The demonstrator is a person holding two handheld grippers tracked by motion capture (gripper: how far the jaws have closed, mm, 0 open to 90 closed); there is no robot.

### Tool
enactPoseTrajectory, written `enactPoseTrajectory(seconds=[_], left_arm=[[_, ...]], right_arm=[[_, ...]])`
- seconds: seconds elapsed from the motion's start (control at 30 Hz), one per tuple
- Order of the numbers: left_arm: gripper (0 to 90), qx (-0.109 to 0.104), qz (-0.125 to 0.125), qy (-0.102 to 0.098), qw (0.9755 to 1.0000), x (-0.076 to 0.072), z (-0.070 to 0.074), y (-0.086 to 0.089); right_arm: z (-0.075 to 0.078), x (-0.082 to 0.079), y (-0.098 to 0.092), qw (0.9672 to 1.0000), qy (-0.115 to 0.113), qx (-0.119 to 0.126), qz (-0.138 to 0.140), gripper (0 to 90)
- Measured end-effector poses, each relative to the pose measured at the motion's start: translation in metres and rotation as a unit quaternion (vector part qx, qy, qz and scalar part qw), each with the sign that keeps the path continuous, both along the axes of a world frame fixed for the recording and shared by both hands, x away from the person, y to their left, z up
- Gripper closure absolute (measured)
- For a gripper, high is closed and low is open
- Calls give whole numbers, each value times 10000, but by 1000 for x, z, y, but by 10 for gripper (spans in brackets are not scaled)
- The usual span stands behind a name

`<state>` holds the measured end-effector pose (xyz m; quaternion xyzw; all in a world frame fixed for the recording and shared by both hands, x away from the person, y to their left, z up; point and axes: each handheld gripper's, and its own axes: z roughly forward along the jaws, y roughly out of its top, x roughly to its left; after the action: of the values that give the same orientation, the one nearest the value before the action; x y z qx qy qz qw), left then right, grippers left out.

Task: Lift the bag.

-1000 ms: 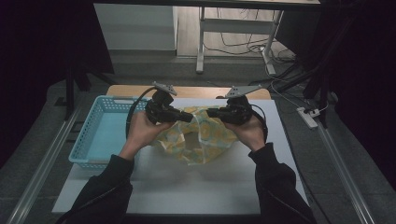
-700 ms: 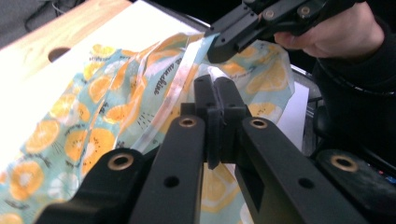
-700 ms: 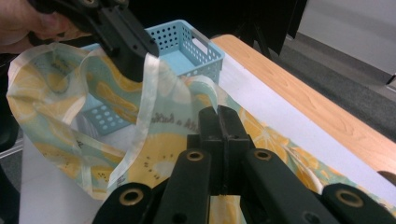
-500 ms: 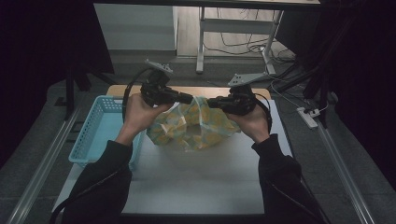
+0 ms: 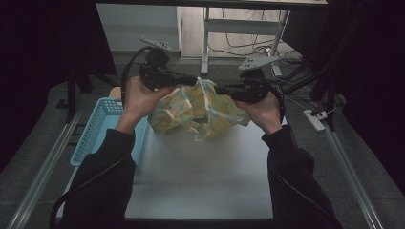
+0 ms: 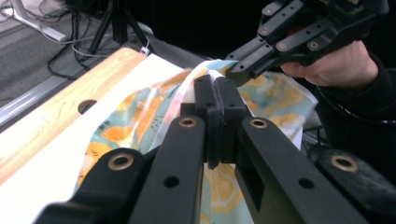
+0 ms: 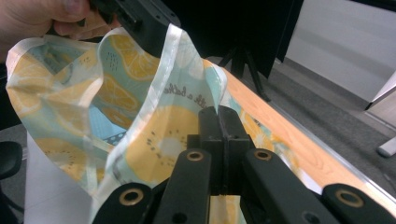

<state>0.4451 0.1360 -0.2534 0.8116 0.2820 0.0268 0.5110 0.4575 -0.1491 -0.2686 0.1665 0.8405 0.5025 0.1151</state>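
Both grippers, L [image 5: 191, 80] & R [image 5: 223, 88], clamped on the fruit-print bag [image 5: 198, 112], had lifted it clear above the white mat [image 5: 200, 167] vs 1 s earlier; prob. heading for the blue basket [image 5: 98, 129] beside it.

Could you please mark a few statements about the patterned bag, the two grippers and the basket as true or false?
1. The left gripper is shut on the patterned bag. True.
2. The right gripper hangs open, apart from the bag. False: its jaws are clamped on the bag's edge.
3. The bag hangs between the two grippers above the white mat. True.
4. The bag lies inside the blue basket. False: the basket sits on the left side of the table, and the bag is held up beside it.
5. The bag is plain white. False: it carries orange fruit slices on pale blue.
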Motion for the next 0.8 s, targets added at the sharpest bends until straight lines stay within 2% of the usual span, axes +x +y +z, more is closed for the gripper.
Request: enactPoseTrajectory(seconds=[0.23,0.5,0.63,0.8], left_arm=[[896,-44,133,-144,9998,2,16,1],[896,-208,222,-263,9992,5,28,1],[895,-301,194,-271,9990,6,26,-1],[892,-341,201,-265,9989,10,18,-3]], right_arm=[[16,1,0,9999,-122,0,-82,900],[30,0,1,9994,-297,-27,-170,900],[33,1,0,9990,-370,-48,-240,900],[24,5,-3,9990,-314,-72,-319,900]])
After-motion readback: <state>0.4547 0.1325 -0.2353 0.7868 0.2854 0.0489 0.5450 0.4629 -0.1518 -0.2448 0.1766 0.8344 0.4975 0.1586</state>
